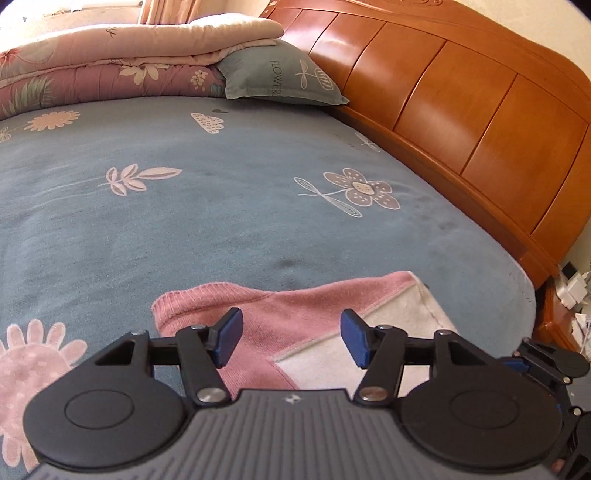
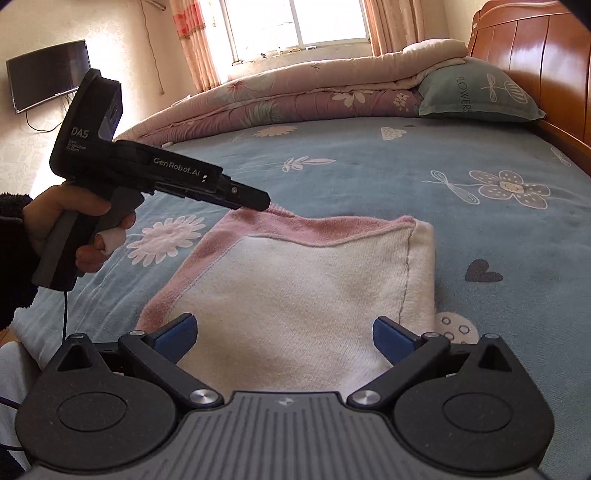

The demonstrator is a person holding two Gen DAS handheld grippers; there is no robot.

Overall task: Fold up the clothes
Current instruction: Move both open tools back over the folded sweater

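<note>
A folded pink and white knit garment (image 1: 295, 314) lies on the bed near its front edge. In the left wrist view my left gripper (image 1: 291, 334) hovers over its pink part, open, the blue pads apart with nothing pinched. In the right wrist view the garment (image 2: 303, 288) shows its white face with a pink band along the far and left sides. My right gripper (image 2: 284, 330) stands wide open just above the white near edge, holding nothing. The left gripper (image 2: 258, 202), held by a hand (image 2: 62, 210), points at the garment's far left corner.
The blue-grey flowered sheet (image 1: 221, 221) covers the bed. A wooden headboard (image 1: 461, 110) runs along the right. A grey-green pillow (image 1: 280, 74) and a folded quilt (image 1: 110, 66) lie at the far end. A wall television (image 2: 48, 79) and a window (image 2: 295, 22) lie beyond.
</note>
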